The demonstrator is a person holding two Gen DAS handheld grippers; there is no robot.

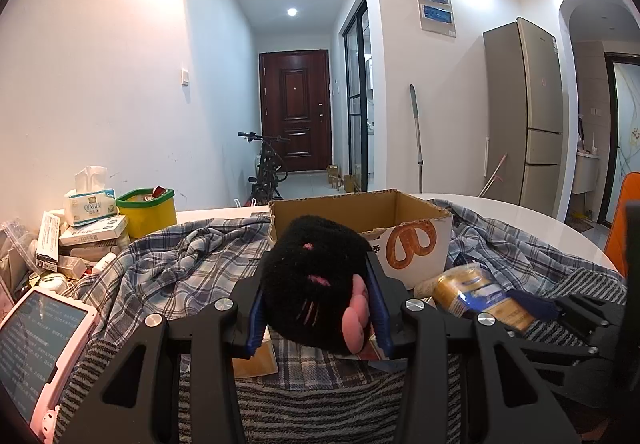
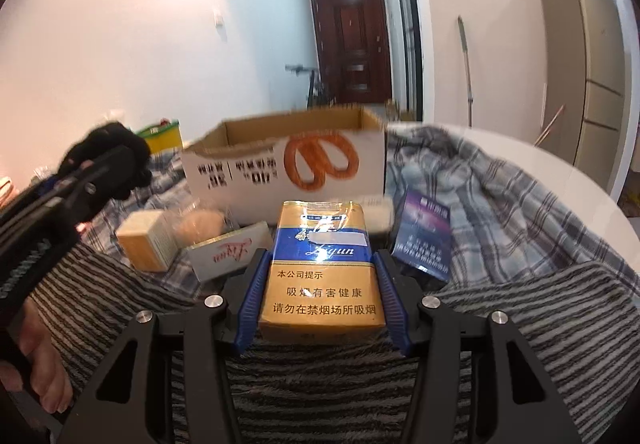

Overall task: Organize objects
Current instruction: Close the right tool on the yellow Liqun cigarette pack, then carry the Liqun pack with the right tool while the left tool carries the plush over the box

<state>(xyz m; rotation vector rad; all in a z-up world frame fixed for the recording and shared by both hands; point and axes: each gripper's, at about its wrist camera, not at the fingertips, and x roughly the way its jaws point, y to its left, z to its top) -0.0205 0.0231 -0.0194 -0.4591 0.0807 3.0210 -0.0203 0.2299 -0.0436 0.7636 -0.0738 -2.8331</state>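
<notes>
In my left claw [image 1: 316, 308] I had the fluffy black plush toy with pink paw pads and pink stitched marks [image 1: 316, 280], its body bulging between the blue-lined jaws, which had closed only as far as the soft pile allowed; I judged I held it raised and aimed at the open cardboard box printed with an orange pretzel [image 1: 404, 236] because that box looked the likeliest place to gather loose things. My right claw [image 2: 320, 296] was closed flat against both long sides of a gold and blue cigarette pack [image 2: 320, 264], gripped low so that its face stayed readable: "Liyun" in script on the blue band, and below it the warning 本公司提示 吸烟有害健康 请勿在禁烟场所吸烟. The pack was just above a grey striped fuzzy cloth [image 2: 540, 308], with the box beyond it, its side lettering upside down and too blurred for me to read. Just beside the pack lay a white carton with red "Liyun" script [image 2: 228, 252], a dark blue and purple packet [image 2: 424, 240] and a small tan box [image 2: 146, 240], all on a blue plaid fabric [image 1: 168, 264] spread over the white counter [image 1: 540, 220]. Further left stood a tissue pack marked "QINGLU" [image 1: 90, 206], a yellow bin with a green rim [image 1: 148, 210] and a pink-cased tablet [image 1: 36, 344].
</notes>
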